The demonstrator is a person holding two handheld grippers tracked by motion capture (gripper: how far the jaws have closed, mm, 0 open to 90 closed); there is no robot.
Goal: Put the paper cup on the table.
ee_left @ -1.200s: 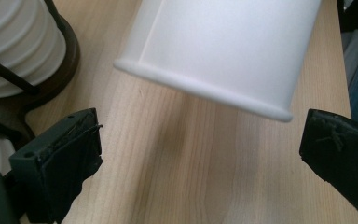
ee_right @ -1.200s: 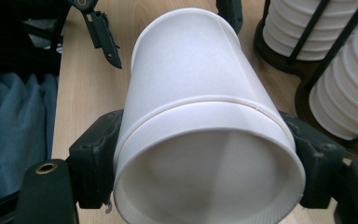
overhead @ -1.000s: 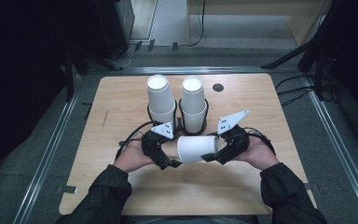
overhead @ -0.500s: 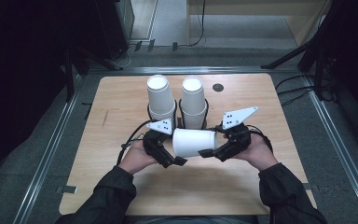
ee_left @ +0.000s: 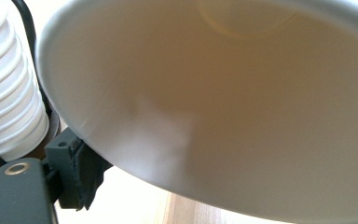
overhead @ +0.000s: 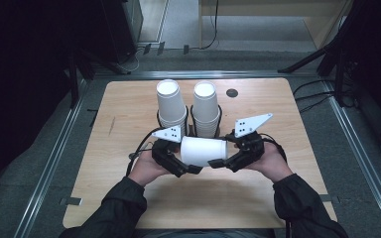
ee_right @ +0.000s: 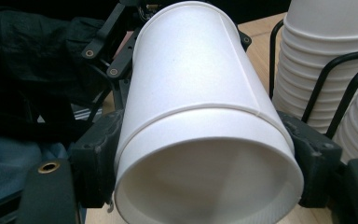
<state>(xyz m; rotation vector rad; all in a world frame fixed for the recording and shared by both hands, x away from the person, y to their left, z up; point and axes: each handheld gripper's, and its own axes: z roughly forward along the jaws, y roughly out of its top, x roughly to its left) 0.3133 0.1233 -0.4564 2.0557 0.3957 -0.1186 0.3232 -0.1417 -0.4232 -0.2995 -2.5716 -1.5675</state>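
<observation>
A light wooden tabletop here, two black wire holders standing mid-board, each packed with a stack of white paper cups, round dark grommet just beyond.

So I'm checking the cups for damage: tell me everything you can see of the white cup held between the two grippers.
The cup is plain white, paper by the look, lying on its side above the wooden table, in front of two racked cup stacks. It tapers, with a seam ring near one end; that end looks to be two nested cups. The right gripper clamps its sides at that end, open mouth facing the camera. The left gripper meets the other end, its jaws just closing; its grip is unclear. No dents visible.
</observation>
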